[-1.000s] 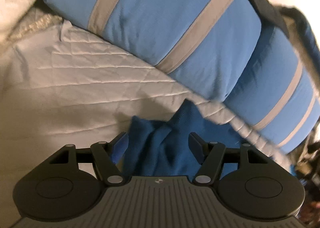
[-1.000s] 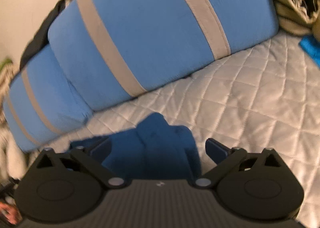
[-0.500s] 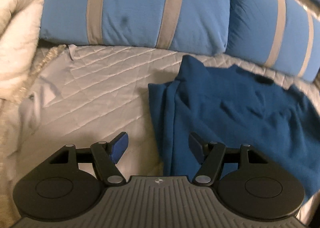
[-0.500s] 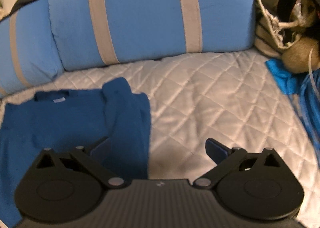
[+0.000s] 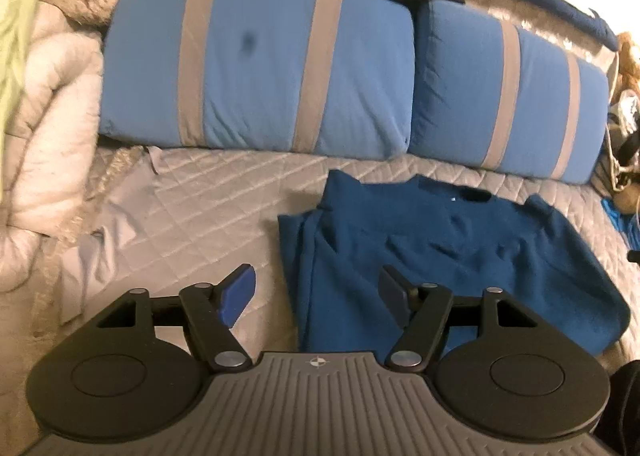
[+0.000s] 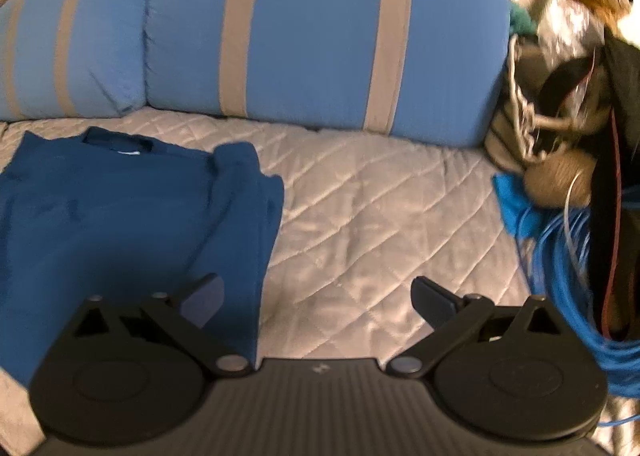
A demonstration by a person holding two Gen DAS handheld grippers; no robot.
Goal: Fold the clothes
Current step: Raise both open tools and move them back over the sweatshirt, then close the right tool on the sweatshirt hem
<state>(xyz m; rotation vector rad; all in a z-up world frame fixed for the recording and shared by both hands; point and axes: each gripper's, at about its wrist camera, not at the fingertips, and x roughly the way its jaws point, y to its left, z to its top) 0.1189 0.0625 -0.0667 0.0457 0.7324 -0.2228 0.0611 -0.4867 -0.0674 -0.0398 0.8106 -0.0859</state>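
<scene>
Left wrist view: the left gripper (image 5: 316, 288) has its jaws spread wide and holds nothing. A dark blue shirt (image 5: 448, 260) lies flat on the quilted bed (image 5: 208, 208), ahead of the jaws and mostly toward the right-hand one, whose tip hangs over the cloth; whether it touches cannot be told. The shirt's edge nearest the left-hand jaw is doubled over in a long lengthwise band, so one side fold looks made. Its collar points away from the jaws, toward two striped blue pillows (image 5: 256, 76) lined up beyond it. The far side of the shirt looks spread out and a little rumpled from here.

Right wrist view: the right gripper (image 6: 316, 296) likewise has its jaws wide apart and empty. Here the shirt (image 6: 120, 224) sits ahead and off toward the left-hand jaw, and its near edge shows a similar turned-in band. A tangle of blue cord (image 6: 568, 256) lies beyond the right-hand jaw.

As a judgement, the side folds are at least partly in place, and the crosswise fold, bottom toward collar, is left to do.
</scene>
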